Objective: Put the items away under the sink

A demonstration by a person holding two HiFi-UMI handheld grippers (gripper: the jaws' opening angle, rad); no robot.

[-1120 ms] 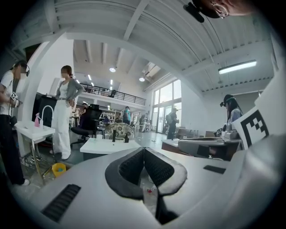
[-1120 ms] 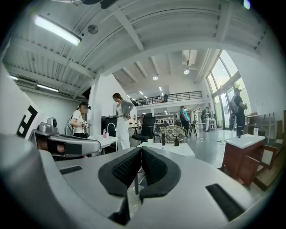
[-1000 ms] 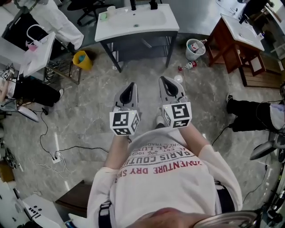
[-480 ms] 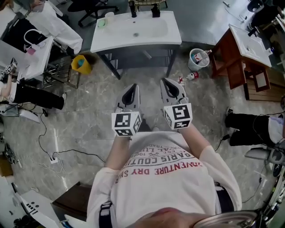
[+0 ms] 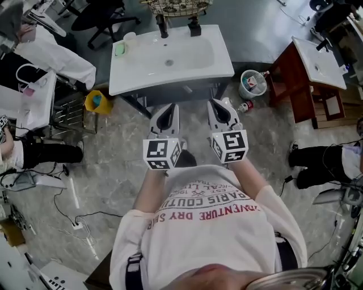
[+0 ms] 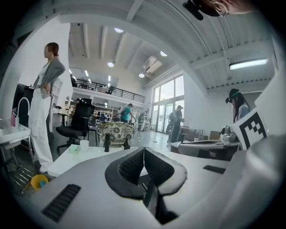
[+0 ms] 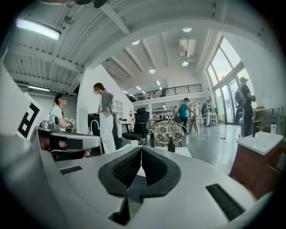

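A white sink [image 5: 187, 62] on a dark frame stands just ahead, with a shelf [image 5: 184, 89] under its basin. On its back edge are two dark bottles [image 5: 162, 25] [image 5: 194, 26], a patterned wire basket [image 5: 176, 5], a white cup [image 5: 129, 37] and a green soap dish [image 5: 119, 49]. My left gripper [image 5: 168, 107] and right gripper [image 5: 216, 104] are side by side at the sink's front edge, both shut and empty. The left gripper view shows the shut left gripper [image 6: 144, 151] with the bottles [image 6: 107, 142] and basket [image 6: 116, 132] beyond. The right gripper [image 7: 141, 151] looks at the same basket [image 7: 166, 131].
A white bucket [image 5: 252, 83] and a fallen bottle [image 5: 245, 106] lie on the floor right of the sink. A yellow bin [image 5: 95, 102] stands at the left. A brown wooden vanity [image 5: 309, 71] is at the far right. People stand around, and cables [image 5: 68, 221] trail on the floor.
The person has walked forward, so the sink is much nearer and both grippers now reach its front edge. Both grippers stayed shut and empty.
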